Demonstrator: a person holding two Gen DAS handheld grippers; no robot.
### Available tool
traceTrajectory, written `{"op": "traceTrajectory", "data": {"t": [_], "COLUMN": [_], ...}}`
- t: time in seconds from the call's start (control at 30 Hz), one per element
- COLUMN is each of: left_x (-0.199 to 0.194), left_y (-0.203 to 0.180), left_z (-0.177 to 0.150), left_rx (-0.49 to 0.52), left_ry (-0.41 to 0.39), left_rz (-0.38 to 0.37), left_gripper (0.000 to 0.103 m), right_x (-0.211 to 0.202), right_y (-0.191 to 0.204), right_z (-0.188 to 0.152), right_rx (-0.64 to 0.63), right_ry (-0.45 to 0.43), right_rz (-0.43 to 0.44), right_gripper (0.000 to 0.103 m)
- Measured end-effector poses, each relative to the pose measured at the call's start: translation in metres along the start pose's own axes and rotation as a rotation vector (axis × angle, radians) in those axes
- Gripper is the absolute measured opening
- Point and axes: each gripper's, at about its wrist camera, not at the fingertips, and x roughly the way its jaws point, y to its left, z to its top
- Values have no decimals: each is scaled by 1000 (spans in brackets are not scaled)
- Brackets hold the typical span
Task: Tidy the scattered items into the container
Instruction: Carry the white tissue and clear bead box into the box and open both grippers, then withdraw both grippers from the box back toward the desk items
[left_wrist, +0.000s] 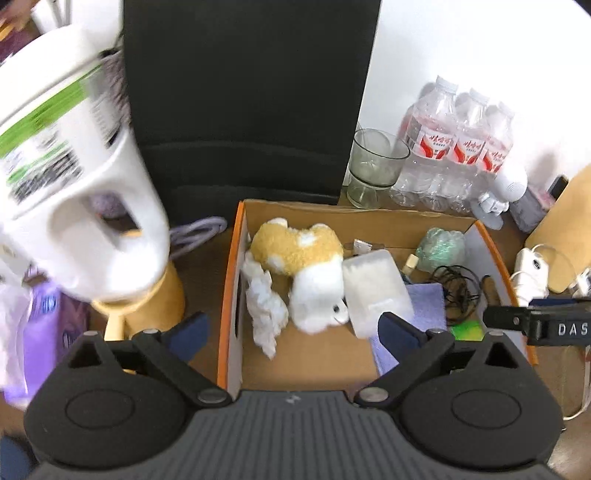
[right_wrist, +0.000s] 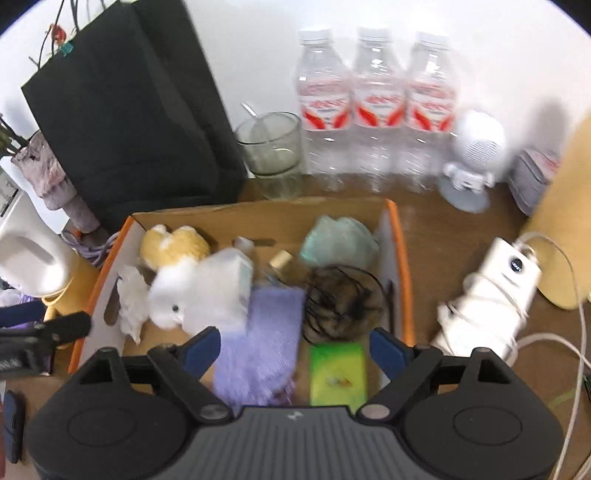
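cardboard box (left_wrist: 369, 218) sits mid tabletop (right_wrist: 443, 229), already loaded: one plush dog (left_wrist: 306, 266), one clear plastic pack (left_wrist: 373, 291), one purple cloth (right_wrist: 266, 343), one black cord tangle (right_wrist: 340, 299), one green card (right_wrist: 338, 373), one teal scrunched thing (right_wrist: 338, 240), one crumpled tissue (left_wrist: 264, 302). small bits near the back wall are too blurred to count.

outside the box: one black bag (left_wrist: 240, 92) at 12, three water bottles (right_wrist: 376, 103) at 1, one glass (right_wrist: 271, 147), one white jug (left_wrist: 74, 192) at 9 to 10, blurred, one white charger with cable (right_wrist: 495, 295) at 3, one white figurine (right_wrist: 472, 155).

left gripper (left_wrist: 291, 328) and right gripper (right_wrist: 295, 347) both hover over the box, fingers released and wide, nothing between them.

risks: the jug stands tall and close at the left, so a sideways swing could knock it over. the charger's loose cable could snag on fingers or drag across the tabletop. glass and bottles are crowded at the back, so a reach over the box wall could tip them. both grippers share one box and could collide.
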Motion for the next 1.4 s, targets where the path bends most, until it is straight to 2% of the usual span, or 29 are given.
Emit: {"op": "traceTrajectory", "data": {"t": [0.13, 0.23, 0.37, 0.43, 0.63, 0.8, 1.0, 1.17, 1.27, 1.4], "left_x": [-13, -23, -37, -42, -62, -73, -80, -85, -83, -85], "left_y": [-5, -14, -27, -32, -45, -45, -46, -41, -32, -20], "left_z": [-11, -22, -50, -64, -104, -145, -191, -240, -272, -306], "left_rx": [-2, 4, -1, 40, 128, 56, 35, 52, 41, 23], "left_ry": [2, -27, -116, -157, -327, -400, -471, -495, -450, -395], "left_rz": [25, 36, 35, 32, 93, 46, 36, 43, 32, 37], "left_gripper": [101, 103, 103, 103, 103, 103, 103, 103, 103, 103], "right_x": [-19, -35, -49, -54, -68, -74, -77, -83, -86, -92], "right_y": [-8, -2, 7, 11, 24, 25, 22, 16, 12, 6], "right_z": [-15, -25, -45, -56, -94, -127, -174, -231, -267, -307], "right_rx": [11, -11, -48, -84, -212, -235, -224, -200, -176, -150], "right_ry": [7, -25, -89, -119, -260, -330, -378, -420, -411, -418], "right_rz": [15, 8, 39, 50, -18, 9, 31, 80, 120, 119], "right_gripper": [87, 87, 87, 87, 87, 86, 86, 87, 87, 87]}}
